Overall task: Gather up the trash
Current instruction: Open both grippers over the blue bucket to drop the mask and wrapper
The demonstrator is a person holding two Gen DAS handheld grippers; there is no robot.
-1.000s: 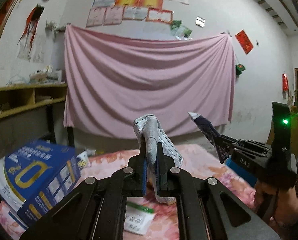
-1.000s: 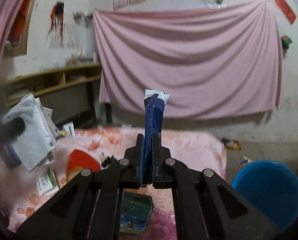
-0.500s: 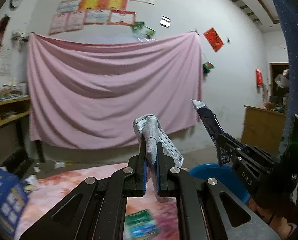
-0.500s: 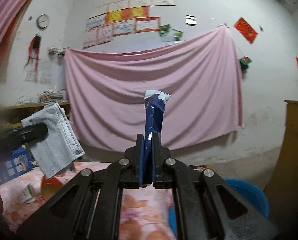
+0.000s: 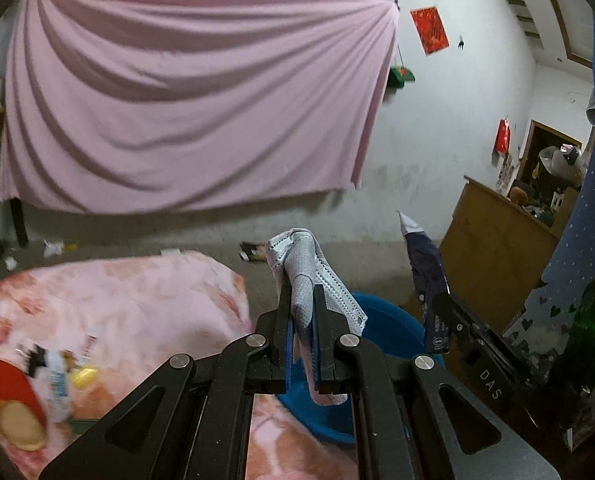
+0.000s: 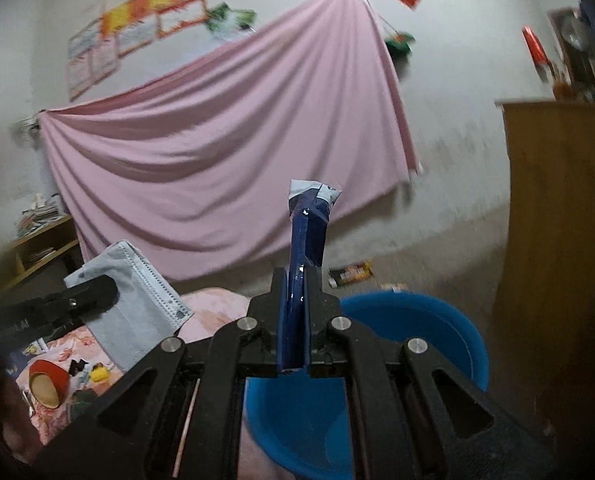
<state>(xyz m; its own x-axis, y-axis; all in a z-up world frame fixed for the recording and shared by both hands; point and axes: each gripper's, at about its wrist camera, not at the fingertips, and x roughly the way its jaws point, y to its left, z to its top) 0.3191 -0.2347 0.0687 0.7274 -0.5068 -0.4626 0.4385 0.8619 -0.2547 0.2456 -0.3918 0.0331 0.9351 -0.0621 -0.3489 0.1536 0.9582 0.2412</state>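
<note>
My left gripper (image 5: 300, 300) is shut on a crumpled grey face mask (image 5: 309, 268), which sticks up between its fingers. My right gripper (image 6: 297, 284) is shut on a dark blue wrapper (image 6: 307, 232) with a white torn top. Each gripper shows in the other's view: the right one (image 5: 441, 300) with the wrapper (image 5: 427, 276) at the right, the left one (image 6: 109, 288) with the mask (image 6: 137, 312) at the left. A blue plastic basin (image 6: 397, 336) stands on the floor just past both grippers, partly hidden by them; its rim (image 5: 389, 328) shows behind the mask.
A table with a pink flowered cloth (image 5: 129, 304) lies at the left, with a red lid (image 6: 47, 380) and small scraps on it. A wooden cabinet (image 6: 557, 220) stands right of the basin. A pink sheet (image 5: 177, 100) hangs on the far wall. Litter (image 6: 349, 272) lies on the floor.
Both grippers have swung to the right, away from the table and toward the blue basin, each keeping its hold. The blue box has left the left wrist view.
</note>
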